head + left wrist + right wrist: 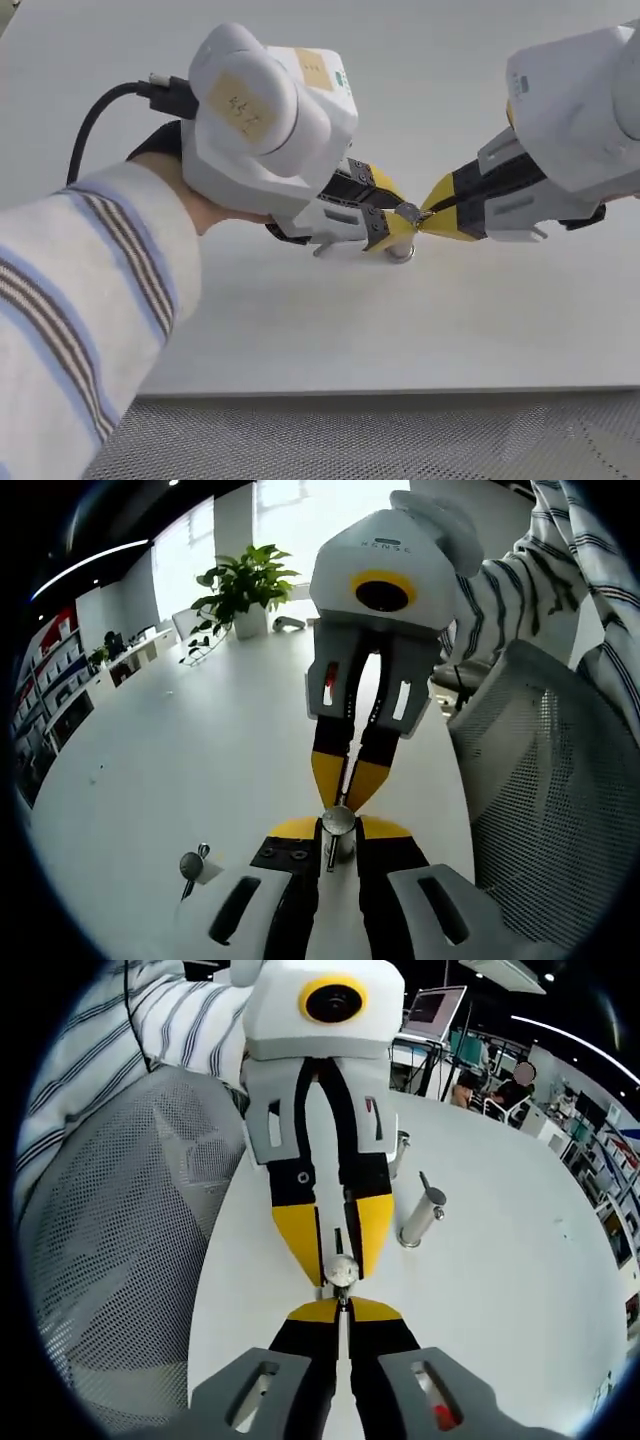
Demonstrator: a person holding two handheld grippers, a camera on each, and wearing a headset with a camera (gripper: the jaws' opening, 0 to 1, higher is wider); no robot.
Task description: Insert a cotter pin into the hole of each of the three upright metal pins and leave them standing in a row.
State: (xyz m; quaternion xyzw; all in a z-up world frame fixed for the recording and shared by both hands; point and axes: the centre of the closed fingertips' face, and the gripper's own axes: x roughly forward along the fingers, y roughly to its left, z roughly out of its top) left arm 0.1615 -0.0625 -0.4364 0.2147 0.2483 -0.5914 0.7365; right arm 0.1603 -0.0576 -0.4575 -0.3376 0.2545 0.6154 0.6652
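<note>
Your striped sleeve (90,300) leads to the left gripper (398,228), jaws clamped tight on an upright metal pin (338,822) on the white table (400,330). Your right gripper (432,212) jaws pinch a thin cotter pin (342,1308) at that pin's head. Second pin (424,1212) stands nearby, apart.

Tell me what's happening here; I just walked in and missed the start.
A person works at a white table with tongs in each hand. The left tongs grip an upright metal pin. The right tongs are shut on what looks like a thin cotter pin, its tip at the pin's head. A second pin stands nearby, already carrying another cotter pin.
</note>
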